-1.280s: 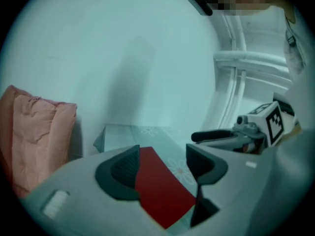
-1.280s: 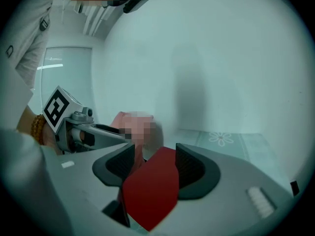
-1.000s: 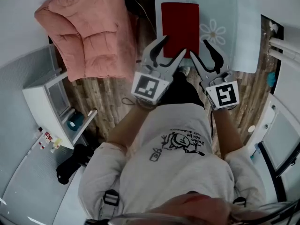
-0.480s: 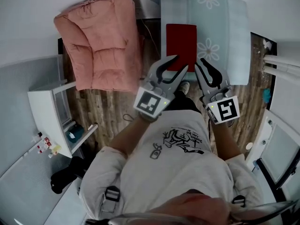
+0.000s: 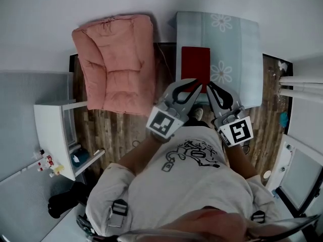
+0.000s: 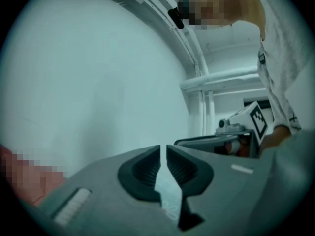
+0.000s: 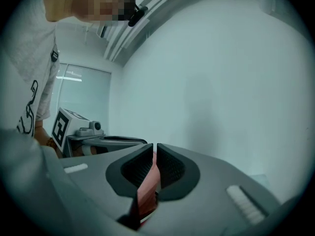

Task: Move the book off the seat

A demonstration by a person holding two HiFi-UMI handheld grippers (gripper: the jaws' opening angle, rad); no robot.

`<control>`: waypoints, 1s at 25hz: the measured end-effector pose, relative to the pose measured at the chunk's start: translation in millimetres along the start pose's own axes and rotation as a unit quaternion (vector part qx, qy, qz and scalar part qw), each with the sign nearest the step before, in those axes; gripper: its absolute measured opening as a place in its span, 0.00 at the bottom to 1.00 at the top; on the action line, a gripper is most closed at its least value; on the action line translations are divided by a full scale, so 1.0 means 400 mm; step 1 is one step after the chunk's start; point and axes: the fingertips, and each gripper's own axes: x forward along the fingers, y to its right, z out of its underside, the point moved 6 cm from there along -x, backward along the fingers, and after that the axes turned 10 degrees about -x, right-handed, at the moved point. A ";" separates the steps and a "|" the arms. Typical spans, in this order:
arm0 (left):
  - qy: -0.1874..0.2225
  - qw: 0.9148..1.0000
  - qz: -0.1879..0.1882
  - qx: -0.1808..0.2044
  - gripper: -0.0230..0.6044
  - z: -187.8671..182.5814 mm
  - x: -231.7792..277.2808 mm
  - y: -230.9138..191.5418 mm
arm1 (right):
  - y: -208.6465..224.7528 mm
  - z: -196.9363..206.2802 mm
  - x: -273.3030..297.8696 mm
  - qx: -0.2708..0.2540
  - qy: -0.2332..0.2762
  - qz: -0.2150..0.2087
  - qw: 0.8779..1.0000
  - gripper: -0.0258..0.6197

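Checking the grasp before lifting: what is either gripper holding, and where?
The right gripper pinches the red book by its near edge; the left gripper, jaws closing, holds nothing.

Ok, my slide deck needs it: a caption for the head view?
Left tongs, closing empty, and shut right tongs hover over book on seat.

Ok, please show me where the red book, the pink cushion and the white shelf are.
red book [image 5: 196,63], head view, middle of its cover.
pink cushion [image 5: 115,59], head view, middle of its padded surface.
white shelf [image 5: 49,134], head view, its flat top face.
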 end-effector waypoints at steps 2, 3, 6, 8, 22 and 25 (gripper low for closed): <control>0.003 1.000 -0.002 -0.002 0.07 -0.012 -0.012 0.013 | -0.004 -0.019 -0.014 -0.001 0.006 0.003 1.000 0.07; 0.005 1.000 -0.004 -0.003 0.04 -0.018 -0.013 0.003 | 0.001 -0.023 -0.005 0.000 0.007 0.005 1.000 0.06; 0.006 1.000 -0.003 -0.005 0.04 -0.029 -0.021 -0.023 | 0.009 -0.031 0.014 0.004 0.006 0.013 1.000 0.05; -0.002 1.000 -0.002 -0.005 0.04 -0.026 -0.026 -0.019 | 0.005 -0.042 0.005 0.002 0.008 0.017 1.000 0.05; 0.006 1.000 0.020 -0.003 0.04 -0.059 -0.023 0.056 | -0.024 -0.131 -0.045 -0.010 0.049 0.018 0.999 0.05; 0.008 1.000 0.020 -0.005 0.04 -0.066 -0.021 0.061 | -0.026 -0.140 -0.049 -0.023 0.051 0.030 0.998 0.05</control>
